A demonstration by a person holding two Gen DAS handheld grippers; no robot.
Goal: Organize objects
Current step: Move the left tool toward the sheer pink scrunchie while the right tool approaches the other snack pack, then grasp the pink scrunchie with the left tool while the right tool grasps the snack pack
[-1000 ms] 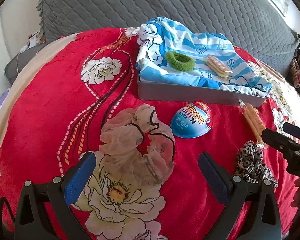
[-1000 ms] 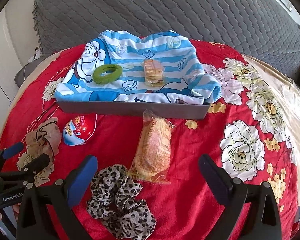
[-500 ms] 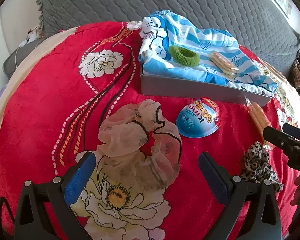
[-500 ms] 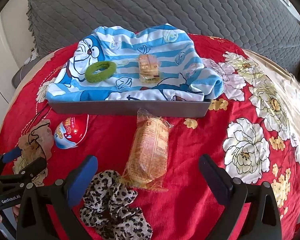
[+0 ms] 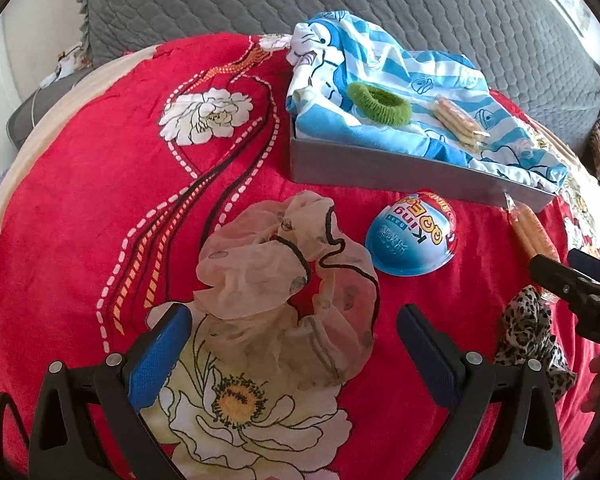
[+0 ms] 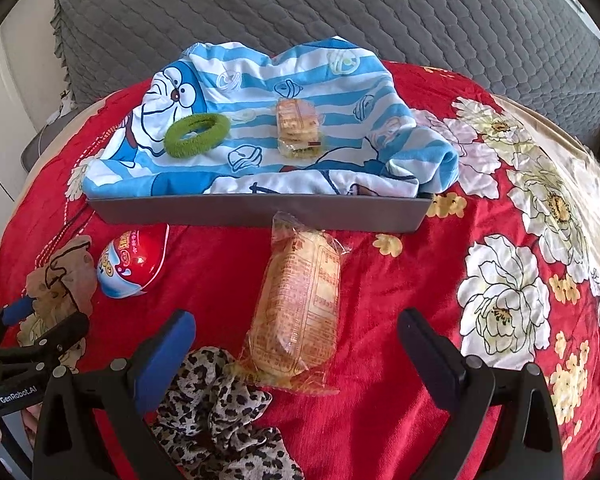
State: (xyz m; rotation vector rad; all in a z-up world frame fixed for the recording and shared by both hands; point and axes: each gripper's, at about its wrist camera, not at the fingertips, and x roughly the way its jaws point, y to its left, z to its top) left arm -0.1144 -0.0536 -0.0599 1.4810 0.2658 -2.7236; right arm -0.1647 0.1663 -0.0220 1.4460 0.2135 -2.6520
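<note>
A sheer beige scrunchie (image 5: pixel 288 292) lies on the red blanket, and my left gripper (image 5: pixel 292 344) stands open around its near edge. To its right sits a blue and red toy egg (image 5: pixel 414 236). My right gripper (image 6: pixel 296 356) is open around the near end of a wrapped cracker pack (image 6: pixel 300 304), with a leopard scrunchie (image 6: pixel 220 404) by its left finger. A grey tray (image 6: pixel 260 210) lined with a blue striped cartoon cloth (image 6: pixel 300 80) holds a green scrunchie (image 6: pixel 198 134) and a second cracker pack (image 6: pixel 298 130).
A grey quilted cover (image 6: pixel 340 8) rises behind the tray. The flowered red blanket (image 6: pixel 500 280) spreads to the right. The left gripper (image 6: pixel 32 344) shows at the right view's left edge, over the beige scrunchie (image 6: pixel 60 276). A grey bedside surface (image 5: pixel 40 108) lies far left.
Both grippers have moved forward and down. The beige scrunchie now lies between the left fingers, and the cracker pack's end between the right fingers. No object has shifted.
</note>
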